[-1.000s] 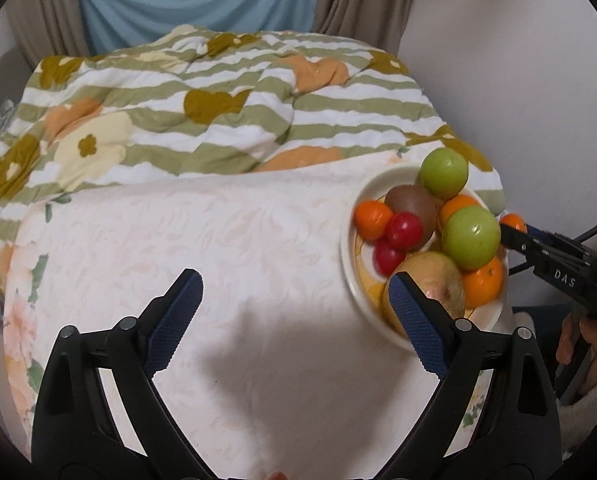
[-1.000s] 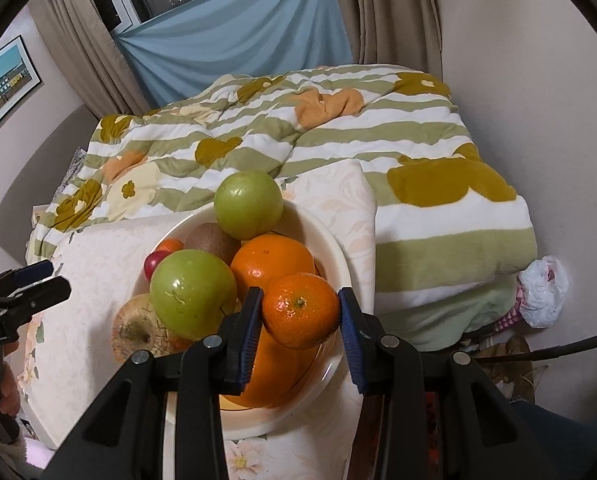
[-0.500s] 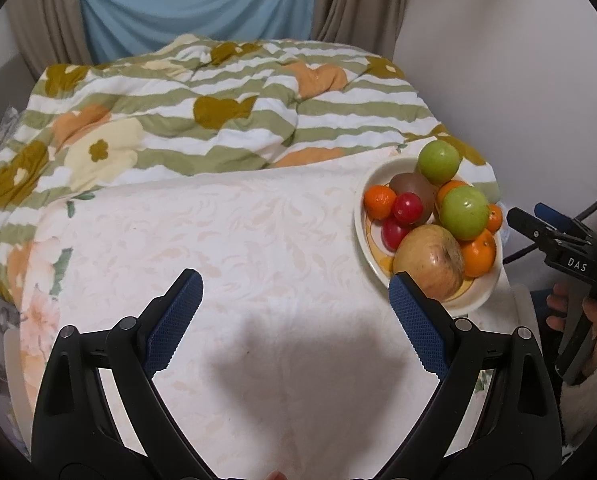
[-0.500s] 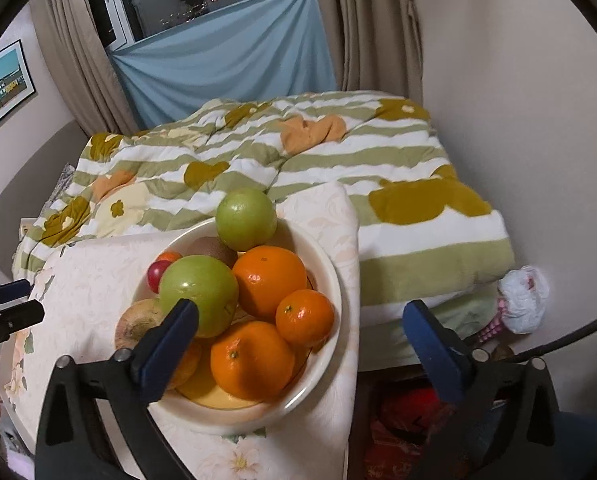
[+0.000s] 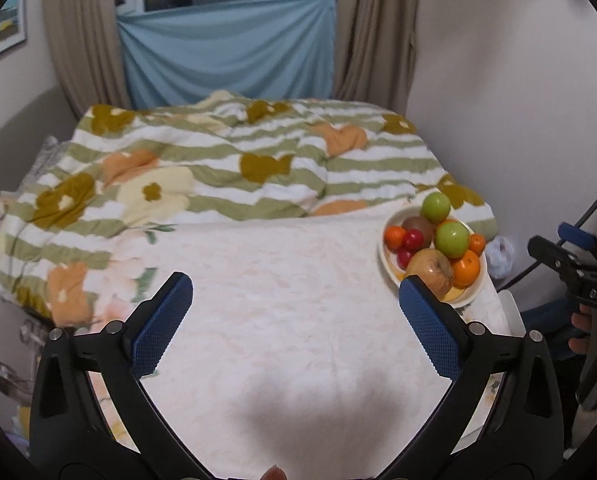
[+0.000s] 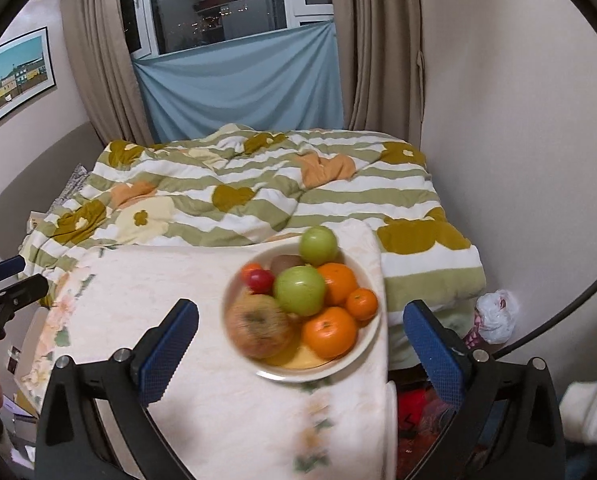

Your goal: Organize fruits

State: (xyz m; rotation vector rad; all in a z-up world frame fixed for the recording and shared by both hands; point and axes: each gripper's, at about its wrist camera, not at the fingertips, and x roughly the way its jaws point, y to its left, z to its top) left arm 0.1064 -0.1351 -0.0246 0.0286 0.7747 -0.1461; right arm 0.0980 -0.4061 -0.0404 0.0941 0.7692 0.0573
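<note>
A cream bowl [image 6: 368, 340] sits near the right edge of the cloth-covered table [image 5: 278, 312]. It holds two green apples [image 6: 299, 290], oranges [image 6: 329, 332], a small mandarin [image 6: 361, 303], a brownish apple [image 6: 259, 327], a kiwi and red fruits [image 6: 259, 279]. The bowl also shows in the left wrist view [image 5: 474, 292]. My right gripper [image 6: 298, 348] is open and empty, held back above the bowl. My left gripper [image 5: 294, 320] is open and empty over the table's middle.
A bed with a green-striped floral quilt [image 5: 238, 168] lies behind the table. A wall [image 6: 518, 140] is close on the right. A white plastic bag [image 6: 494, 316] lies on the floor beside the bed. The right gripper shows at the right edge of the left wrist view [image 5: 578, 276].
My right gripper opened and let go of the small mandarin into the bowl, then pulled back and up. My left gripper also drew back from the table.
</note>
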